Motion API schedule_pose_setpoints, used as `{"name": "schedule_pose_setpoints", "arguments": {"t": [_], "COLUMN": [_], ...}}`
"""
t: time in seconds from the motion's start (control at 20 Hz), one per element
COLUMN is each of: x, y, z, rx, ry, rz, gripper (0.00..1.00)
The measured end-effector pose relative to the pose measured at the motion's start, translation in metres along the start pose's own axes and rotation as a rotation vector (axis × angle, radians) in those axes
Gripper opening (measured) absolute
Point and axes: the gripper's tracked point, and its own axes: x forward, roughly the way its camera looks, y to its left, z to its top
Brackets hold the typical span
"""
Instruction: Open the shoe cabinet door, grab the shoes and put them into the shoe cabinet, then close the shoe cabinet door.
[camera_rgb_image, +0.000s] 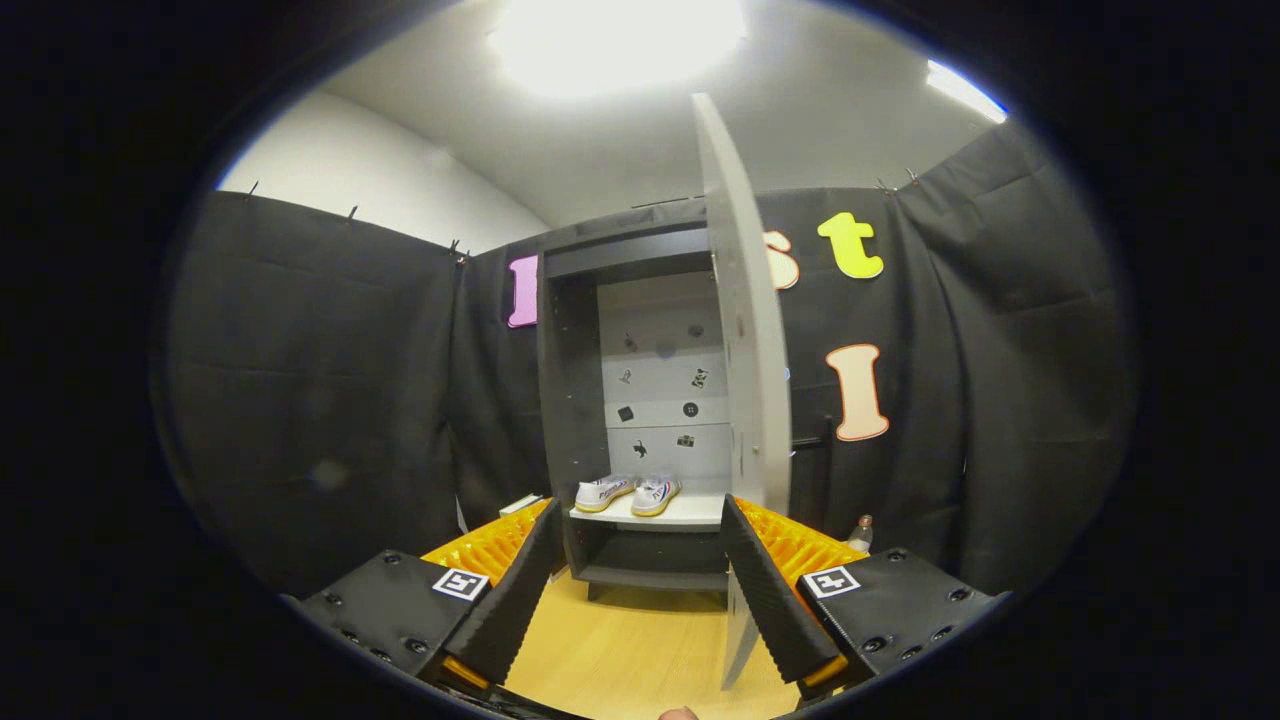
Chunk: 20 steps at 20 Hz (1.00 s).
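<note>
The shoe cabinet (640, 400) stands against the black cloth wall with its door (745, 330) swung open, the tall pale panel seen nearly edge-on on the cabinet's right side and reaching down to the wooden floor (630, 650). Inside, a pair of white shoes (628, 492) sits side by side on a light shelf (690, 513), toes pointing outward toward the front. Behind them the grey back panel (660, 380) carries a scatter of small dark markers. Below the shelf there is a darker lower compartment (650, 560).

The gripper (640, 600) is held back from the cabinet, well apart from it, and its two black ribbed fingers (510, 600) are spread wide with nothing between them but floor and the cabinet's lower front. The shoes lie beyond the fingers, roughly centred in the gap. The lower edge of the door comes down just beside the right finger; I cannot tell whether they touch. Orange ridged parts and black plates with square markers flank the fingers. A small bottle (860, 533) stands on the floor by the wall, right of the door.
</note>
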Motion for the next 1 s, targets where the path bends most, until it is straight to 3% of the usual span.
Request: {"name": "schedule_pose_setpoints", "arguments": {"t": [0.3,0.65,1.0], "x": [-0.010,0.019,0.049], "y": [-0.061,-0.119,-0.129], "z": [0.005,-0.012,-0.025], "rx": [0.052,0.110,0.136], "ry": [0.007,0.050,0.097], "rz": [0.031,0.096,0.222], "gripper": [0.97,0.98,0.97]}}
